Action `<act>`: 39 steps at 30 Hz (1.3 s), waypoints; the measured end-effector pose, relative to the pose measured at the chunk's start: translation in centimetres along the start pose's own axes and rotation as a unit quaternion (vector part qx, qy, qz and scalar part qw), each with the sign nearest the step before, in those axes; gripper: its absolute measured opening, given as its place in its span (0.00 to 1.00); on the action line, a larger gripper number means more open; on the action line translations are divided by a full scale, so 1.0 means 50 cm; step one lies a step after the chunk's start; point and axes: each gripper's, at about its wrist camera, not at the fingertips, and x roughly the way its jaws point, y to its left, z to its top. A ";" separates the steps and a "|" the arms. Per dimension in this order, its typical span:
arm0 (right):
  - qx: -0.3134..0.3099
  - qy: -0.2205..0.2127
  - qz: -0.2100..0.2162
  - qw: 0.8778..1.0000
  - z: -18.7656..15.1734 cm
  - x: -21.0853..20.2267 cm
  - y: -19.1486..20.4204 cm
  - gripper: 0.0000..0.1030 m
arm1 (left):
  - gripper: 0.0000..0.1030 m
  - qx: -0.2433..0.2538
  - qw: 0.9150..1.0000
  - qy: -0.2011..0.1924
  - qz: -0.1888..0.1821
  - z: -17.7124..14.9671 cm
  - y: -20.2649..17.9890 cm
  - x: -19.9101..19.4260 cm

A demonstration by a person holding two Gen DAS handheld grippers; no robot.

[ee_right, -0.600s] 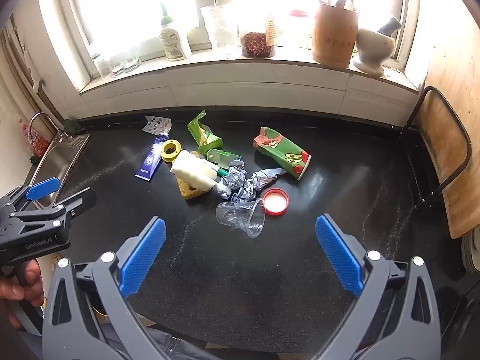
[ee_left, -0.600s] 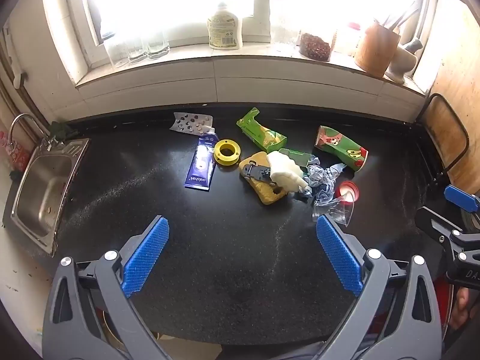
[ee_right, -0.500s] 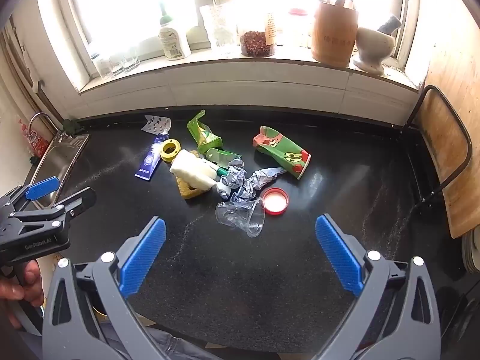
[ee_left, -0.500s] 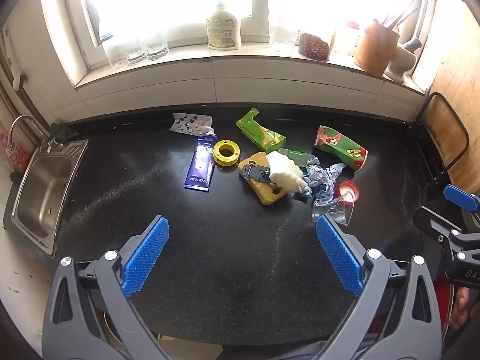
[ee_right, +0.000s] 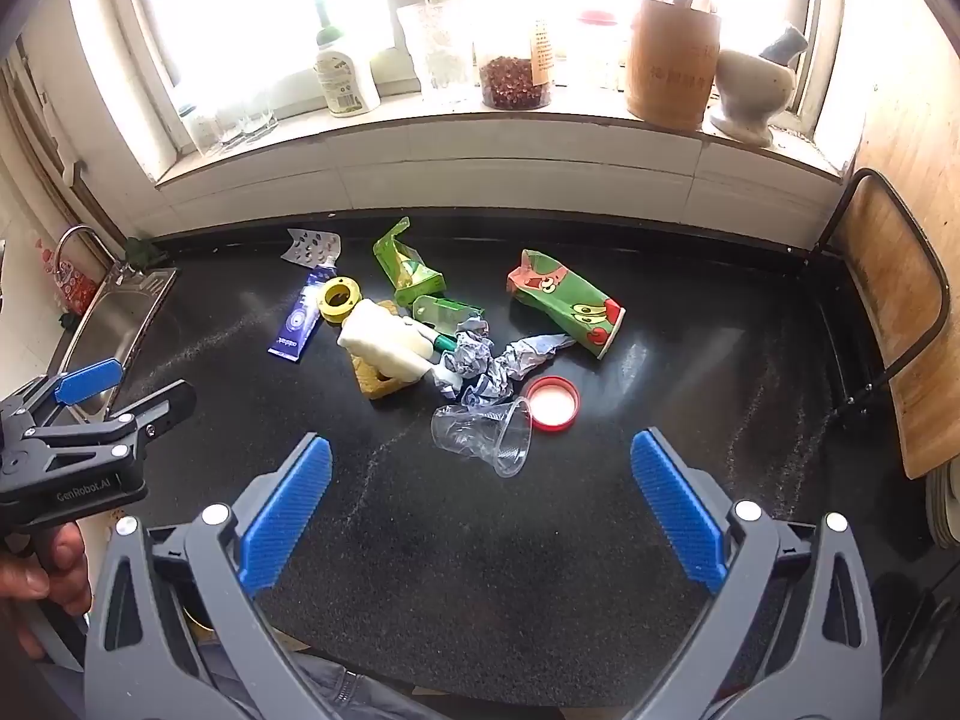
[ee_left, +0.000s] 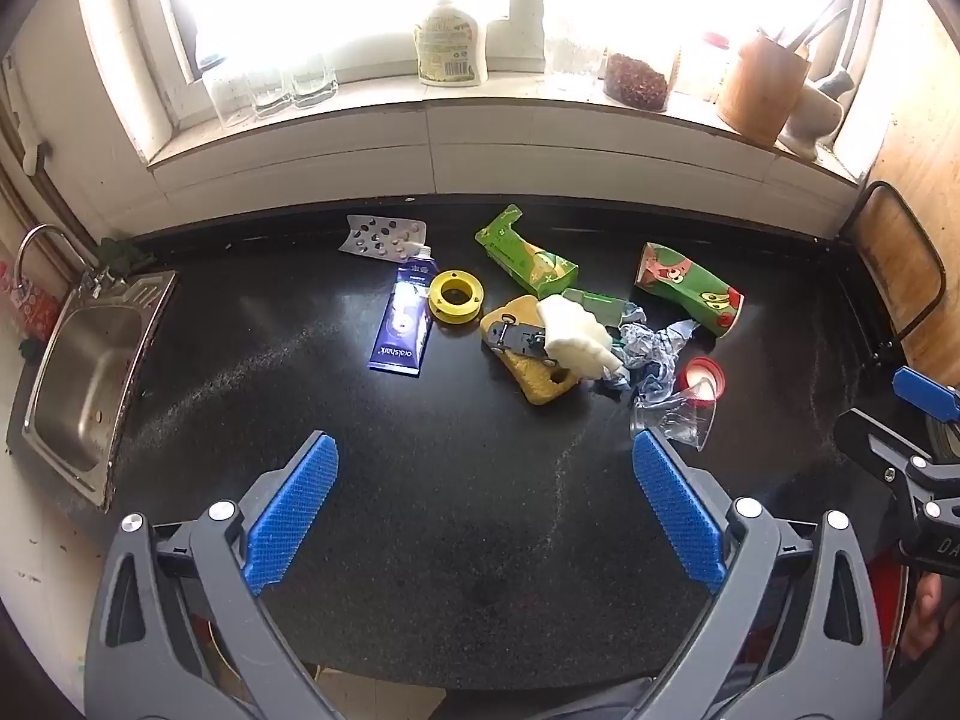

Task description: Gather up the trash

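Trash lies in a loose pile on the black counter (ee_left: 456, 516): a clear plastic cup (ee_right: 486, 438) on its side, a red lid (ee_right: 551, 403), crumpled foil (ee_right: 492, 363), a white wad (ee_right: 384, 343) on a yellow sponge (ee_left: 537, 369), two green cartons (ee_left: 528, 258) (ee_right: 567, 303), a yellow tape roll (ee_left: 455, 297), a blue tube (ee_left: 403, 327) and a blister pack (ee_left: 383, 236). My left gripper (ee_left: 483, 507) is open and empty, well short of the pile. My right gripper (ee_right: 480, 504) is open and empty, just short of the cup.
A steel sink (ee_left: 84, 372) is set in the counter at the left. The windowsill holds a bottle (ee_left: 449, 42), jars, glasses, a wooden utensil holder (ee_right: 672, 66) and a mortar (ee_right: 753, 90). A chair (ee_right: 894, 324) stands at the right.
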 end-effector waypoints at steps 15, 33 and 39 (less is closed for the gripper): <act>0.002 0.006 0.002 1.000 0.001 0.015 0.002 0.94 | 0.93 -0.002 1.000 0.009 0.002 -0.002 0.005 0.012; 0.002 0.007 0.002 1.000 0.000 0.014 0.002 0.94 | 0.93 -0.004 1.000 0.011 0.001 -0.009 0.005 0.014; 0.000 0.005 0.003 1.000 -0.003 0.006 0.004 0.94 | 0.93 -0.005 1.000 0.011 0.000 -0.011 0.006 0.013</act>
